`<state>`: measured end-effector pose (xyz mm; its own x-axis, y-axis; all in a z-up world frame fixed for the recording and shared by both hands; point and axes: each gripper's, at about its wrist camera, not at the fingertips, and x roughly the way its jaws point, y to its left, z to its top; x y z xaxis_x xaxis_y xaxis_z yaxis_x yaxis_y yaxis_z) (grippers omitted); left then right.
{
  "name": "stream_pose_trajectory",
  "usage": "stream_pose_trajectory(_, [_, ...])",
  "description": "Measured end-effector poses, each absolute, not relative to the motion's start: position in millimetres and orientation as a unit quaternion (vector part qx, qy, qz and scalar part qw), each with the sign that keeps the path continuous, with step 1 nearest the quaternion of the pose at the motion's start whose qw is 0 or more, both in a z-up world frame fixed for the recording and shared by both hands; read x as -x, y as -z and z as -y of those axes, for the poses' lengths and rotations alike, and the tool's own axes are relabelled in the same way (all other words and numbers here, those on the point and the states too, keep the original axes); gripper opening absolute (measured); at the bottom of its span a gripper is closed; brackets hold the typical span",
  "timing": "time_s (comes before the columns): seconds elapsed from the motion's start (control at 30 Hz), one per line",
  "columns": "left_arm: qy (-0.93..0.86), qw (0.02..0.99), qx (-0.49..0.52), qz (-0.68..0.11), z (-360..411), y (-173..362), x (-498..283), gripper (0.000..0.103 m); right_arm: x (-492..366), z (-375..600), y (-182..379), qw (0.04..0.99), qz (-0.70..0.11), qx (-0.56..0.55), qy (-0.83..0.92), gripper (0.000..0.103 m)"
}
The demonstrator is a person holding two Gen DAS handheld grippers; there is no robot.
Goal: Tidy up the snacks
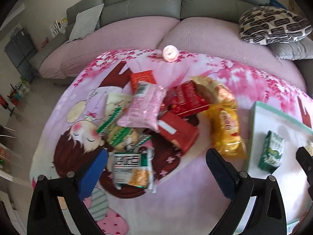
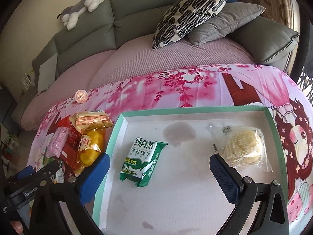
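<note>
On a pink cartoon-print cloth (image 1: 195, 205), the left gripper (image 1: 156, 164) hangs spread wide and empty above a heap of snack packets (image 1: 156, 113). Just beside the heap lies a shallow mint-edged tray (image 2: 195, 110). The right gripper (image 2: 159, 168), also spread and empty, hangs over the tray, which holds 2 items well apart: a green biscuit packet (image 2: 141, 160) and a clear-wrapped pale pastry (image 2: 242, 146)
</note>
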<state>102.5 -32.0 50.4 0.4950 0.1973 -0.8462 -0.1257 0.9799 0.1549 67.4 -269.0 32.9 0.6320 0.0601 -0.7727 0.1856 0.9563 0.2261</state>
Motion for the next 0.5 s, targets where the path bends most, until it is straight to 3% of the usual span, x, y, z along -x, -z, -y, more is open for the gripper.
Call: stream_pose_trajectory(0.5, [-0.111, 0.842, 0.039, -0.526, -58.8, -43.7, -103.3, 0.100, -68.5, 216.3, -26.5, 0.891, -0.441, -0.098, 0.039, 0.103])
